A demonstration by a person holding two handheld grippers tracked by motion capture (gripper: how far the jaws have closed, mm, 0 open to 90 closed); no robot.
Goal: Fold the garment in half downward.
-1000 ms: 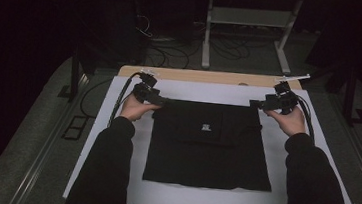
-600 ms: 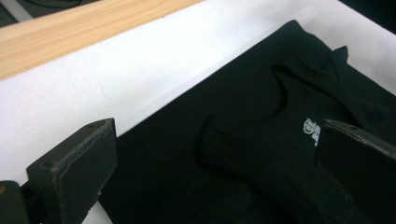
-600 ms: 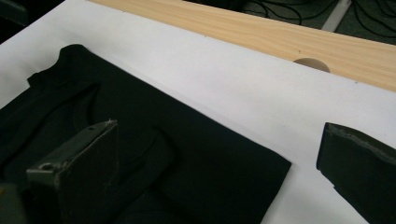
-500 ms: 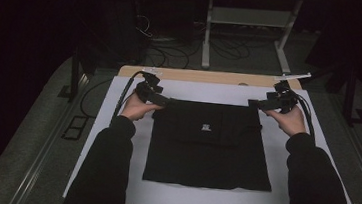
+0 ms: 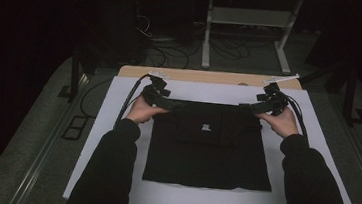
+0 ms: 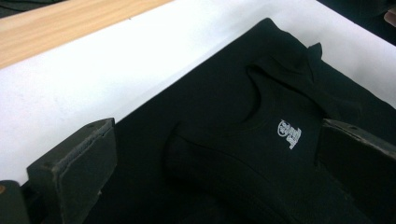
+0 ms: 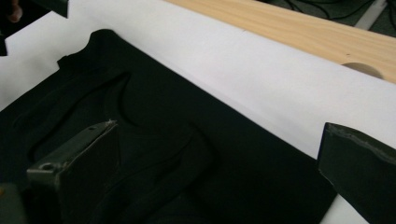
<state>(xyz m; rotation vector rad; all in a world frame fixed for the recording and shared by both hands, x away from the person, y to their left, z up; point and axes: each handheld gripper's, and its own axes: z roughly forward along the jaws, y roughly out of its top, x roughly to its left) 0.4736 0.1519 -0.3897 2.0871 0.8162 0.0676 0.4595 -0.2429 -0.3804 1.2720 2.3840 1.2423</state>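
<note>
Both grippers are standing open at this moment, and nothing is pinched in them. Left gripper [image 5: 175, 103] is resting at the far left corner of the shirt [image 5: 209, 150], with its jaws spread wide over the cloth in the left gripper view; right gripper [image 5: 247, 107] is at the far right corner, and its jaws have just been opening, with only flat cloth lying under them and nothing between the pads.

Nearest to the person, the shirt's hem is lying straight and close to the near edge of the white sheet [image 5: 116, 126]. It is a black shirt, folded to a neat rectangle, flat in the middle of the sheet. Farther up, a folded part is lying across the chest with a small white logo [image 6: 289, 134] on it, and the curved neckline is showing beside it. At the far side the shirt's edge is running along the sheet, and behind that the wooden table edge [image 5: 196, 76] is showing.

I am judging the shirt as light, soft and limp: it will sag and unfold if it is lifted by one point only. It does not look slippery or fragile. Good places for holding are the two far corners, both layers together, pinched at the same time.
</note>
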